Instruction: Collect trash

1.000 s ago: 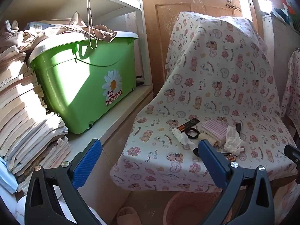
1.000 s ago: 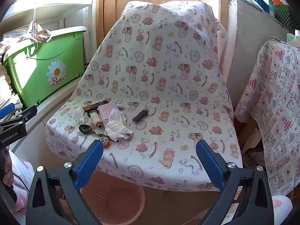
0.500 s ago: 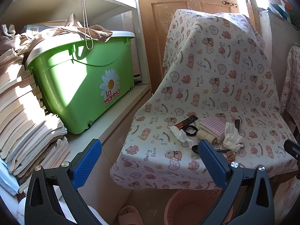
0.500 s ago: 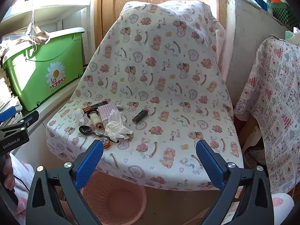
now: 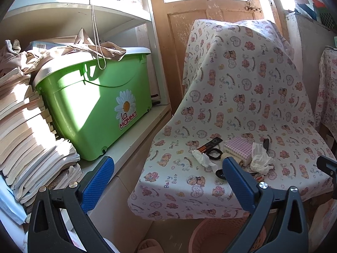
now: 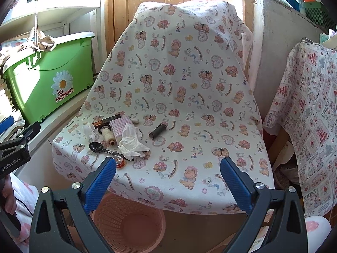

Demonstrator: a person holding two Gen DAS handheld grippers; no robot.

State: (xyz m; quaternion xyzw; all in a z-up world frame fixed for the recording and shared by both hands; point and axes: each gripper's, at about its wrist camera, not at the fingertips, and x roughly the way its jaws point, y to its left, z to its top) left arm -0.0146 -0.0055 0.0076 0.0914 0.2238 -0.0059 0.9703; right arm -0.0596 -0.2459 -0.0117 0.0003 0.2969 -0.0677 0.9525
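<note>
A chair draped in a teddy-print cloth (image 6: 185, 97) carries a cluster of items on the left of its seat. A large crumpled white tissue (image 6: 131, 141) and a small one (image 6: 89, 129) lie there; both also show in the left wrist view, large (image 5: 260, 158) and small (image 5: 202, 157). A pink woven bin (image 6: 130, 223) stands on the floor under the seat's front edge. My right gripper (image 6: 167, 181) is open and empty, in front of the seat. My left gripper (image 5: 167, 181) is open and empty, left of the chair.
Among the tissues lie a black spoon (image 6: 99, 148), a thread spool (image 6: 108, 137), a pink checked box (image 6: 120, 125), a dark wrapper (image 6: 106, 121) and a black cylinder (image 6: 158, 130). A green tub (image 5: 94, 109) and stacked papers (image 5: 23, 130) sit left.
Both grippers have drawn back and tilted up a little, so the chair and its items sit slightly higher and farther in both views. Nothing on the seat has moved.
</note>
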